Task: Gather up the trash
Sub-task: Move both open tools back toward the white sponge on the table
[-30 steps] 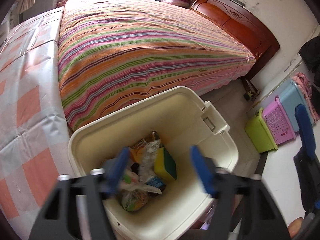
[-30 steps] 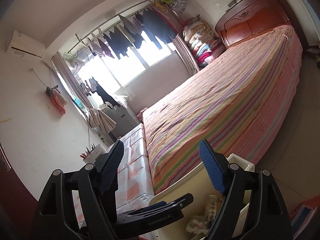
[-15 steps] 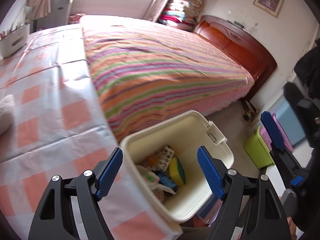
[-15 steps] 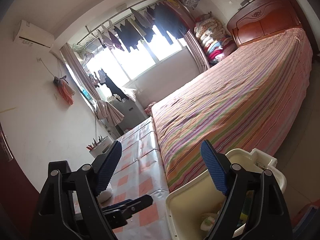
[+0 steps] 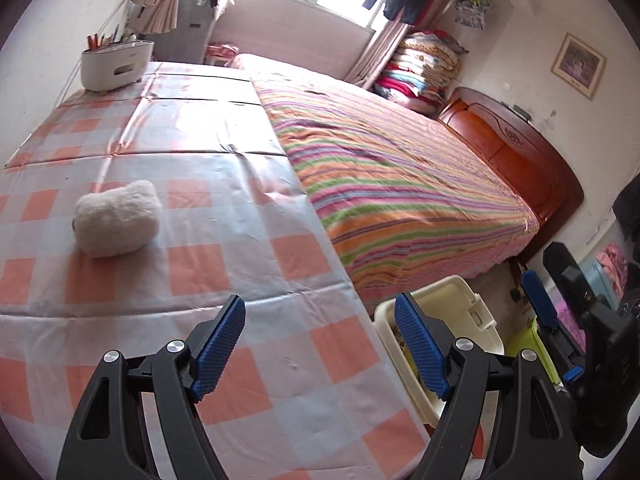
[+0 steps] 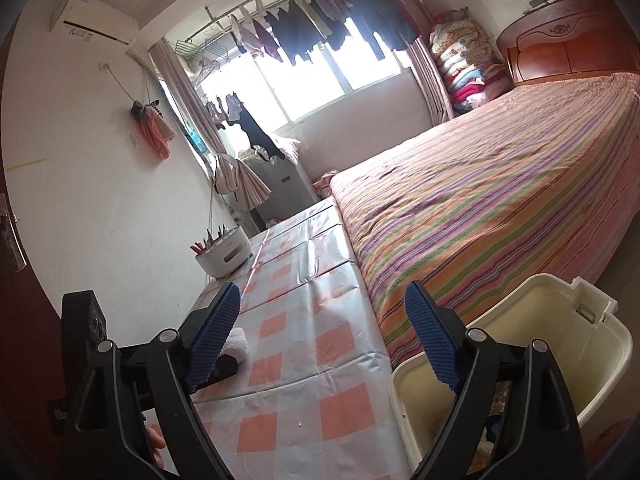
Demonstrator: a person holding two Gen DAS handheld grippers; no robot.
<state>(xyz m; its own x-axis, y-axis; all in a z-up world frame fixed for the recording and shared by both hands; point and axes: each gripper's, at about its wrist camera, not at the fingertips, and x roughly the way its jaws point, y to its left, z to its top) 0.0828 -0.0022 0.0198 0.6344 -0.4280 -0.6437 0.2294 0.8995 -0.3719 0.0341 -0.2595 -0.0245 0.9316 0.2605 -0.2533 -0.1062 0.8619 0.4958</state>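
A cream plastic bin [image 5: 476,312] stands on the floor between the table and the bed; it also shows in the right wrist view [image 6: 560,344], with trash partly visible at its bottom. A white fluffy wad [image 5: 116,220] lies on the checkered table; a bit of it shows in the right wrist view [image 6: 238,340]. My left gripper [image 5: 320,344] is open and empty above the table's near edge. My right gripper [image 6: 322,340] is open and empty, above the table edge and the bin; it appears at the right in the left wrist view [image 5: 538,308].
The table [image 5: 200,152] has an orange-and-white checkered cloth. A white holder with pens [image 5: 116,64] stands at its far end. A striped bed [image 5: 400,176] runs along the table's right side. Green and pink crates [image 5: 532,340] sit on the floor at right.
My left gripper has swung from over the bin up and left, so it now faces the table and the white wad. My right gripper has tilted slightly toward the table.
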